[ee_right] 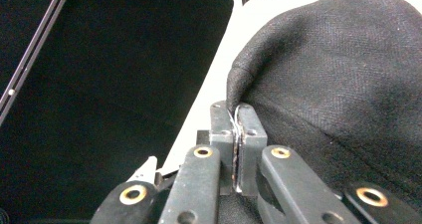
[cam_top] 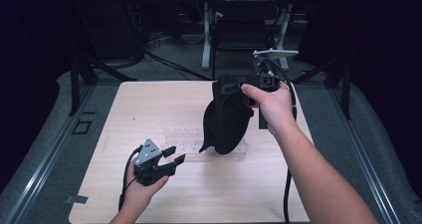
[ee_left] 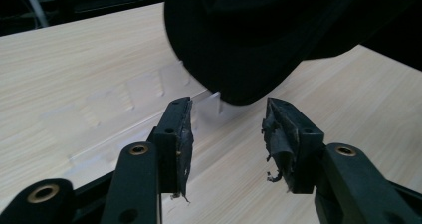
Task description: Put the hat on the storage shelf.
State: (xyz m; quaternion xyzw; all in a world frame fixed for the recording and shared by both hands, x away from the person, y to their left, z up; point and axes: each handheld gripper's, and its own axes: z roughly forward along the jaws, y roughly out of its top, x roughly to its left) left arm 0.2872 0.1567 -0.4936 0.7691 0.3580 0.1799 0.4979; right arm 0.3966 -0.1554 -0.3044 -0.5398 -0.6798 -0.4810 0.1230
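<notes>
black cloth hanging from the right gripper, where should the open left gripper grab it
Best guess: the lowest hanging edge of the black cloth, coming in from the left gripper's own side, low over the table. The right gripper pinches its top, so it drapes down, and in the left gripper view that rounded bottom edge hangs just beyond the open jaws.

Matt black woven cloth [ee_right: 338, 79]; pale, seemingly smooth wood-grain table [cam_top: 164, 104].
</notes>
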